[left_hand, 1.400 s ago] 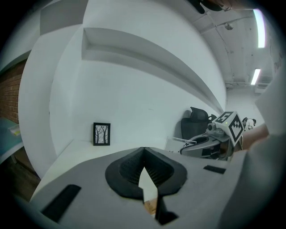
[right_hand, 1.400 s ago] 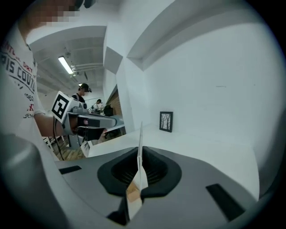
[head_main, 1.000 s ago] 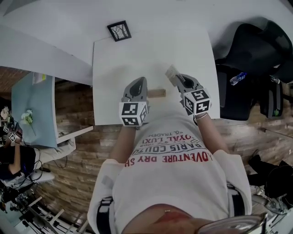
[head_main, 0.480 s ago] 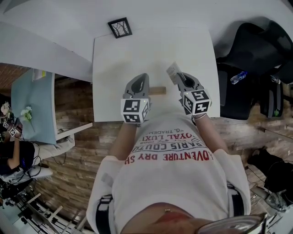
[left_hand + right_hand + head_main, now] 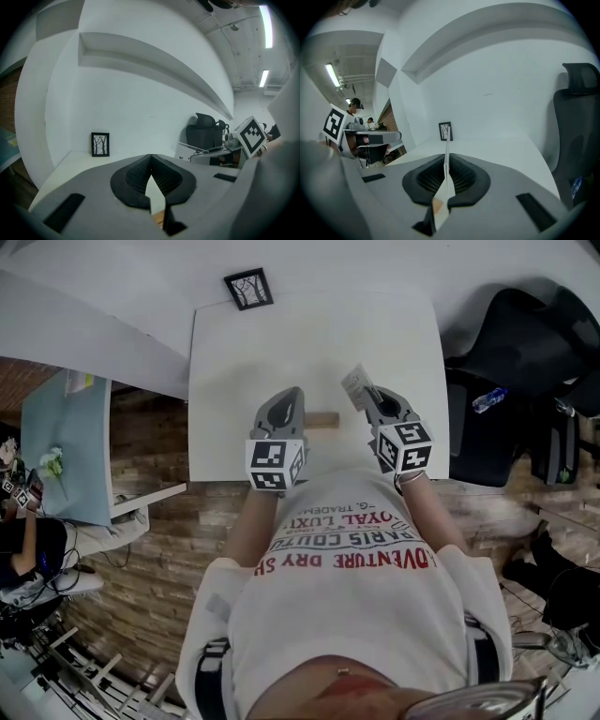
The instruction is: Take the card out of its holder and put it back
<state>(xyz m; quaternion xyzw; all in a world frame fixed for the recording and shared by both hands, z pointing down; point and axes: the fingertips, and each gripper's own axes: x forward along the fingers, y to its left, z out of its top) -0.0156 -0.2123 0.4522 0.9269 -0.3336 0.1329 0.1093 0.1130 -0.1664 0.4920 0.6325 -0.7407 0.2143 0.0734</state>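
A small white card (image 5: 355,388) stands tilted above the white table (image 5: 281,343), with my right gripper (image 5: 368,397) shut on its lower edge. In the right gripper view the card (image 5: 446,178) runs edge-on between the closed pads of the right gripper (image 5: 446,157). The wooden holder (image 5: 323,420) lies flat on the table between the two grippers, and its slot holds no card. My left gripper (image 5: 291,395) rests over the holder's left end. Its jaws meet at the tips of the left gripper (image 5: 150,159), and a bit of the holder (image 5: 159,218) shows beneath them.
A small black picture frame (image 5: 248,288) stands at the table's far edge. A black office chair (image 5: 525,343) and a bottle (image 5: 487,399) are to the right. A pale blue side table (image 5: 66,456) sits at the left. The table's near edge is at my waist.
Almost nothing: both grippers keep their places and the card stays in the right gripper. Only the head view has shifted slightly.
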